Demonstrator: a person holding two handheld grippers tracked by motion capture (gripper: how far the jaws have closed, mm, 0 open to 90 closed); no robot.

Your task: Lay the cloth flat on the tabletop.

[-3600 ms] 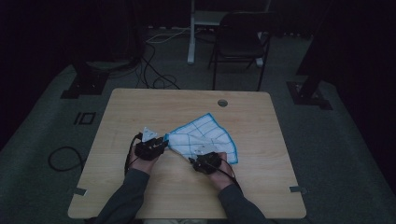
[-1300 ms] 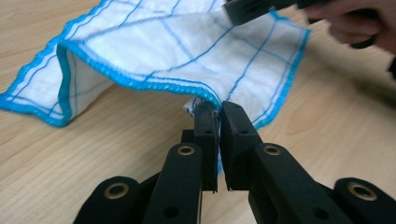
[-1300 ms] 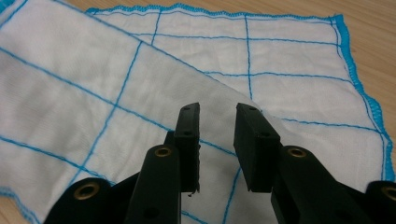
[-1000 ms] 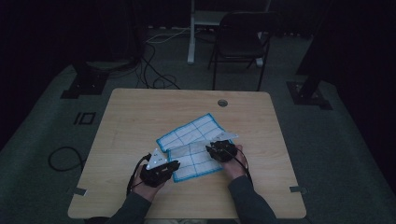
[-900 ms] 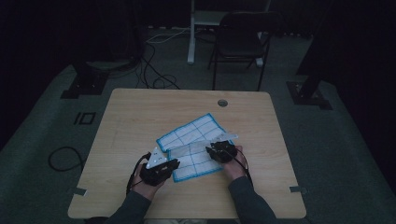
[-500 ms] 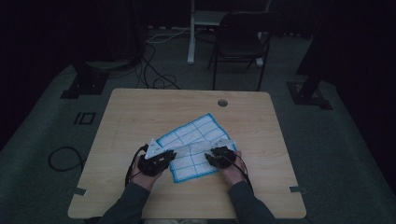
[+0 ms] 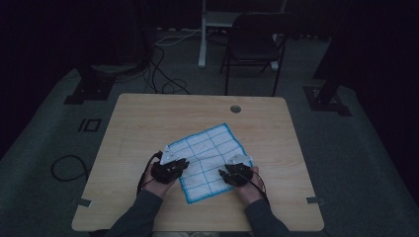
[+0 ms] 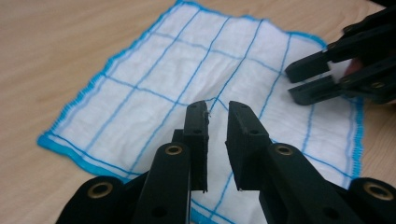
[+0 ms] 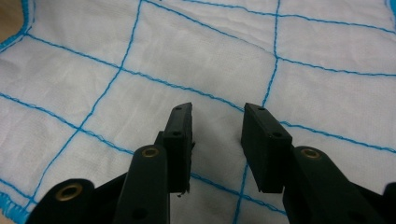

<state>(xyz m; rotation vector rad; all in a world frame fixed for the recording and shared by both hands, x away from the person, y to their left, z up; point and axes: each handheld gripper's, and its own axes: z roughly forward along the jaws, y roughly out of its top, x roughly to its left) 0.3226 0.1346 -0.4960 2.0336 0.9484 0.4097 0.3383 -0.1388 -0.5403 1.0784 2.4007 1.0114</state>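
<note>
A white cloth (image 7: 210, 150) with a blue grid and blue hem lies flat on the wooden table (image 7: 148, 113), turned at a slant. My left gripper (image 7: 184, 164) hovers over the cloth's near left edge. Its jaws have just been opening and stand a narrow gap apart with nothing between them (image 8: 217, 108). My right gripper (image 7: 222, 173) sits over the near right corner, and its jaws have also just opened and stand apart over the cloth (image 9: 187, 56) with nothing in them (image 9: 217, 111). From the left gripper view the cloth (image 8: 187, 70) spreads ahead, with the right gripper (image 8: 292, 83) at the far right.
A round cable hole (image 7: 235, 108) is near the table's far edge. A dark chair (image 7: 257, 47) and a white post (image 7: 202, 34) stand beyond the table. Cables (image 7: 168, 64) trail on the floor at the back left, and bare wood surrounds the cloth.
The cloth, lying in two offset layers a second ago, now lies as one flat rectangle. The left gripper moved away from the person, the right gripper toward the person. Both let go of the cloth.
</note>
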